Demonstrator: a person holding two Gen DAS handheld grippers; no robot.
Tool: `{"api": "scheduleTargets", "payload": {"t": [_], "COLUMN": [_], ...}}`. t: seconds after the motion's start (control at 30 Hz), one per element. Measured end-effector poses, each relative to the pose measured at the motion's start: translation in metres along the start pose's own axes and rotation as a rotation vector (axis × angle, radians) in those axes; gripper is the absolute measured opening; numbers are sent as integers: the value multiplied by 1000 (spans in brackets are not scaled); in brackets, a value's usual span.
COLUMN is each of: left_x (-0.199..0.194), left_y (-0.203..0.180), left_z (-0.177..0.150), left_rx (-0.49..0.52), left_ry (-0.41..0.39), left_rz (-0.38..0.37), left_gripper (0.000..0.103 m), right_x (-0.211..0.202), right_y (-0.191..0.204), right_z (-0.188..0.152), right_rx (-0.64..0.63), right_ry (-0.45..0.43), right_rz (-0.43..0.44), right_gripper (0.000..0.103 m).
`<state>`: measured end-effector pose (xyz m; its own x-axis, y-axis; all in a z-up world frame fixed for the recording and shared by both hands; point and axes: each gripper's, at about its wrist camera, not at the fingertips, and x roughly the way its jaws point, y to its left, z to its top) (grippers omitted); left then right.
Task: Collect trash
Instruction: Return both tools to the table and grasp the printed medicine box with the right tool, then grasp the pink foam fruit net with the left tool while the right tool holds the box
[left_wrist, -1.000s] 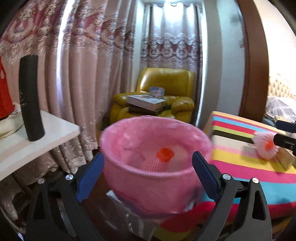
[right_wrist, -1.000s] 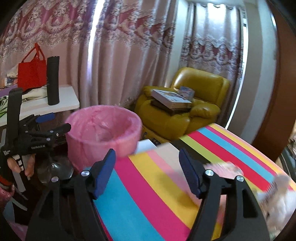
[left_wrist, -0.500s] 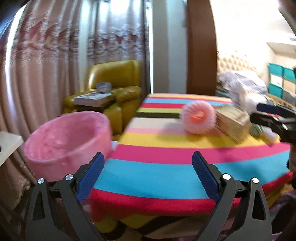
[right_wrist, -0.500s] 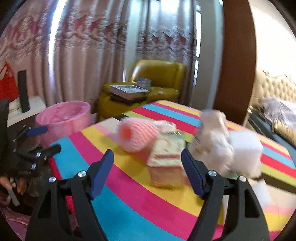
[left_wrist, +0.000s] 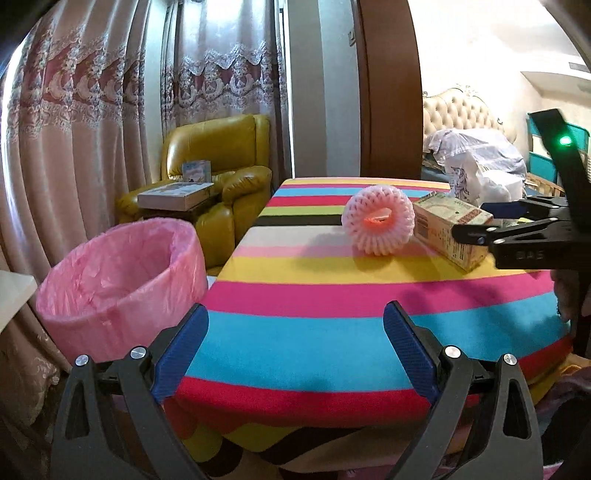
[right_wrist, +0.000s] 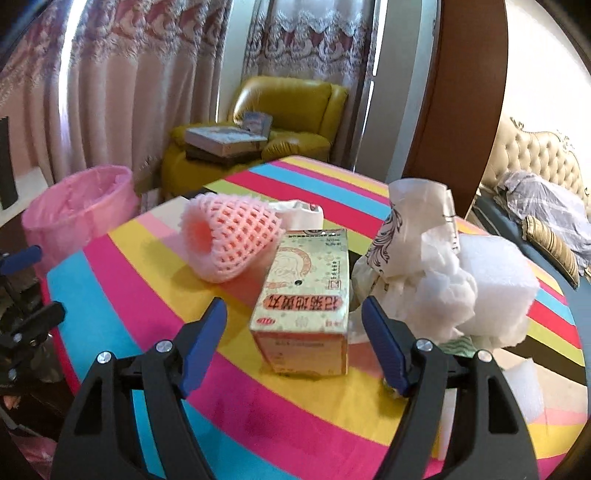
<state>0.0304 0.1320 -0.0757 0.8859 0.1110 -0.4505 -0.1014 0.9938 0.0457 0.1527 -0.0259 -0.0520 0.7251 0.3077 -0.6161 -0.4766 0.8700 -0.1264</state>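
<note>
Trash, namely a printed carton (right_wrist: 303, 295), a pink foam net (right_wrist: 229, 240) and crumpled white wrapping (right_wrist: 424, 266), lies on my striped tablecloth (right_wrist: 155, 280) near the pink-lined bin (left_wrist: 122, 273), while my right gripper (right_wrist: 295, 343) and left gripper (left_wrist: 295, 354) hang spread and empty.

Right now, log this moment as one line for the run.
task: collect trash | left gripper: open, empty | right gripper: open, facing carton | foam net, carton on table | pink bin beside table
</note>
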Motion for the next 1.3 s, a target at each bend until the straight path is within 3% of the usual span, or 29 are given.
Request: {"api": "scheduleTargets", "payload": {"t": [0.4,0.43,0.47,0.53,0.73,1.0,1.3], "left_x": [4,4,4,4,3,15,62], "left_y": [-24,-24,-24,-24,-25,-37,-73], "left_z": [-2,-1,-1,0,9,47,80], "left_rx": [38,37,35,31,31,38,21], "left_ry": [20,19,19,20,7,-21,58], "left_rz": [-49,-50,-52,-53,-57,-71,-99], "left_gripper": [89,89,89,89,89,89,89], "right_x": [15,17,18,18,-10,-66,-94], "right_y": [1,2,2,3,5,-16,-45], "right_z": [-4,-5,-7,-11,-19,-17,-39], "right_rx": [21,23,27,34,-10,50,107], "right_ry": [69,74,79,80,-35,-203,-248], "right_rz": [23,26,27,28,16,8,-16], "right_gripper": [73,69,58,55,53,51,51]}}
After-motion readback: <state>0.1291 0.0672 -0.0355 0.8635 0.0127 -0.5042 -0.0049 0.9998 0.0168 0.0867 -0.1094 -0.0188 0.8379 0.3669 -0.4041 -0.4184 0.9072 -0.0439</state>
